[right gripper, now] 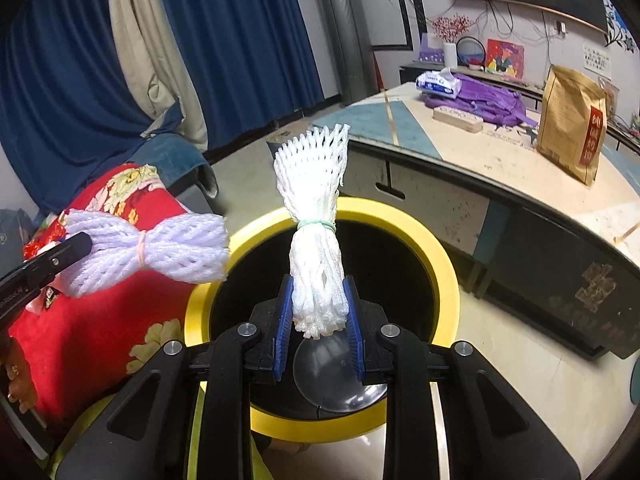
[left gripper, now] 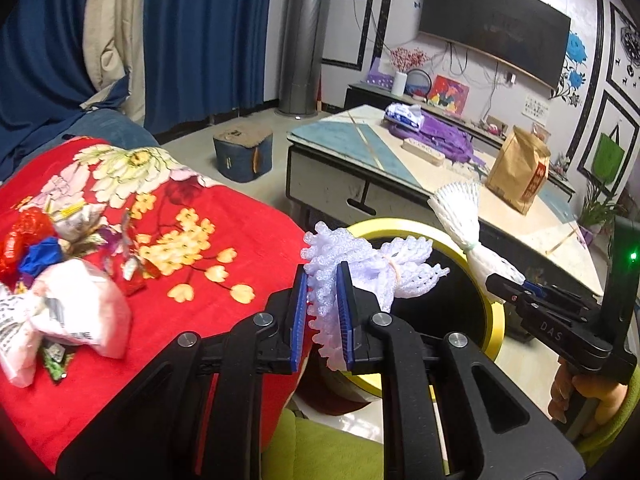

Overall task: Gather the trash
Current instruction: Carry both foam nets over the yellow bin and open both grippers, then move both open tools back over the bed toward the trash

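Both tongs clenched on foam-net bundles: right tongs (right gripper: 319,330) hold theirs (right gripper: 314,232) upright over the yellow-rimmed bin (right gripper: 440,264) at lower centre (nearer); left tongs' bundle (right gripper: 160,250) crosswise, mid-left

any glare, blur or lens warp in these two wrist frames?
Left wrist: sharp on the lavender foam net in the left gripper; dark fisheye corners, wall frames bowed. Right wrist: white foam net in the right gripper crisp; table edge curves; soft glare on a clear dome inside the yellow-rimmed bin.
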